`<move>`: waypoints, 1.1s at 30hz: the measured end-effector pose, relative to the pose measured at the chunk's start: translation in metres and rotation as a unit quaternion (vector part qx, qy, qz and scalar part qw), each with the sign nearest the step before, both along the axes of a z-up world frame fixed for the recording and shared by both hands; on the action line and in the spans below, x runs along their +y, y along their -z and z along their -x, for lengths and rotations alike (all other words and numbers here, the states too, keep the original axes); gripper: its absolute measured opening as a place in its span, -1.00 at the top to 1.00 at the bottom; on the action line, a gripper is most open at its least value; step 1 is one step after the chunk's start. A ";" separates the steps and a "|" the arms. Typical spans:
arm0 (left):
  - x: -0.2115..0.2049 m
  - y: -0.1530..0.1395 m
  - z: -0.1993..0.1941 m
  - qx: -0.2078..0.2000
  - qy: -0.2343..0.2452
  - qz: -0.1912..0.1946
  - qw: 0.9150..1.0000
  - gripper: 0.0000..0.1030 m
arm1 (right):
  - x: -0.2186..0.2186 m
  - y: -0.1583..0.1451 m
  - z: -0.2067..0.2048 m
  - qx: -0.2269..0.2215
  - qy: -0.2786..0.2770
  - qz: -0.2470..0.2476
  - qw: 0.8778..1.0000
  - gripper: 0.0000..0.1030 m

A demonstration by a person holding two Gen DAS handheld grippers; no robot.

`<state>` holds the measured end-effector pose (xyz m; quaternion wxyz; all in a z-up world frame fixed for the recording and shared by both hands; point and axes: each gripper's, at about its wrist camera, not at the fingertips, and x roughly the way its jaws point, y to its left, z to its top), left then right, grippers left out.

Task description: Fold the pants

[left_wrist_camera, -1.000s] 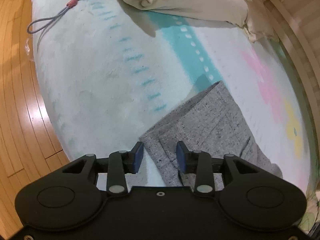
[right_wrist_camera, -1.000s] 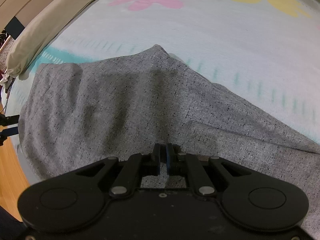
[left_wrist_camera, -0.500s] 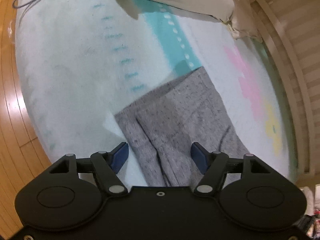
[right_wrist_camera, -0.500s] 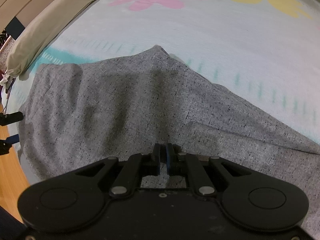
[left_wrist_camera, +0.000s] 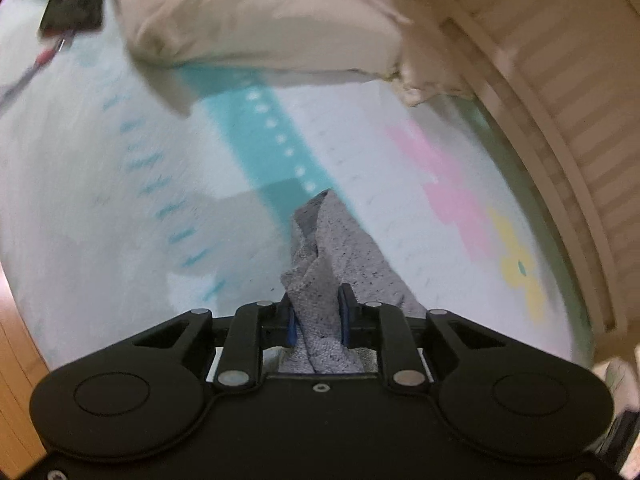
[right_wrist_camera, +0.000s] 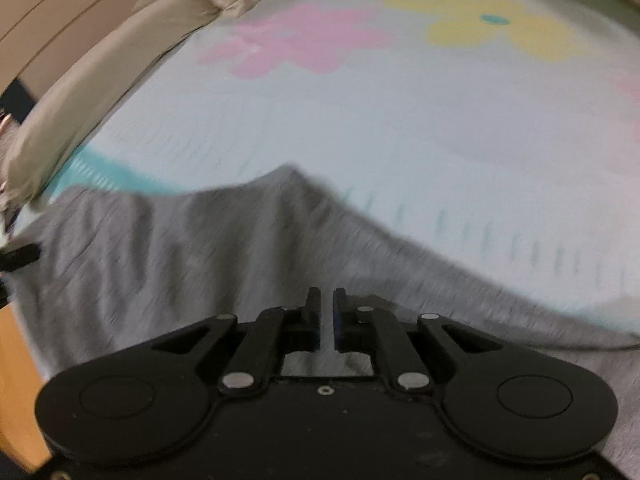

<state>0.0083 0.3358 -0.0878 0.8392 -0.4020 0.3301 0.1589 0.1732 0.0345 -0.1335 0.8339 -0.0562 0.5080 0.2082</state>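
Grey speckled pants (right_wrist_camera: 180,256) lie spread on a pale blanket (right_wrist_camera: 400,120) with flower prints. In the left wrist view one edge of the pants (left_wrist_camera: 344,248) is bunched up into a ridge and lifted off the blanket. My left gripper (left_wrist_camera: 316,312) is closing on that ridge, and its blue pads (left_wrist_camera: 290,320) press the cloth from both sides. My right gripper (right_wrist_camera: 327,308) is shut over the middle of the pants, holding a thin pinch of cloth that rises toward it. The right wrist view is blurred.
A beige pillow (left_wrist_camera: 260,20) lies across the far end of the blanket, with a dark phone (left_wrist_camera: 72,16) and its cord (left_wrist_camera: 24,76) beside it. A pale slatted bed rail (left_wrist_camera: 560,120) curves along the right. Wooden floor (left_wrist_camera: 16,340) borders the left edge.
The left jaws spread wide, then closed on the pants' edge and lifted it; that view swung up toward the pillow. The right gripper rose a little with the cloth.
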 end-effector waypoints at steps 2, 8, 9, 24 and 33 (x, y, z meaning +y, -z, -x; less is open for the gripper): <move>-0.007 -0.009 0.000 -0.005 0.011 -0.021 1.000 0.52 | 0.001 0.006 -0.006 0.023 0.018 -0.008 1.000 0.88; -0.015 -0.030 0.006 -0.028 0.019 -0.032 0.999 0.53 | 0.010 0.019 0.025 0.071 -0.001 -0.004 0.997 0.89; -0.018 -0.035 0.007 -0.032 0.022 -0.037 0.999 0.53 | 0.009 0.018 0.034 0.077 -0.008 -0.007 0.997 0.89; -0.100 -0.120 0.003 -0.148 0.122 -0.097 0.977 0.95 | -0.017 -0.007 0.136 0.111 -0.076 -0.064 0.989 0.88; -0.171 -0.128 -0.032 -0.156 0.209 -0.077 0.962 0.99 | -0.092 -0.049 0.096 0.035 0.031 -0.088 0.995 0.80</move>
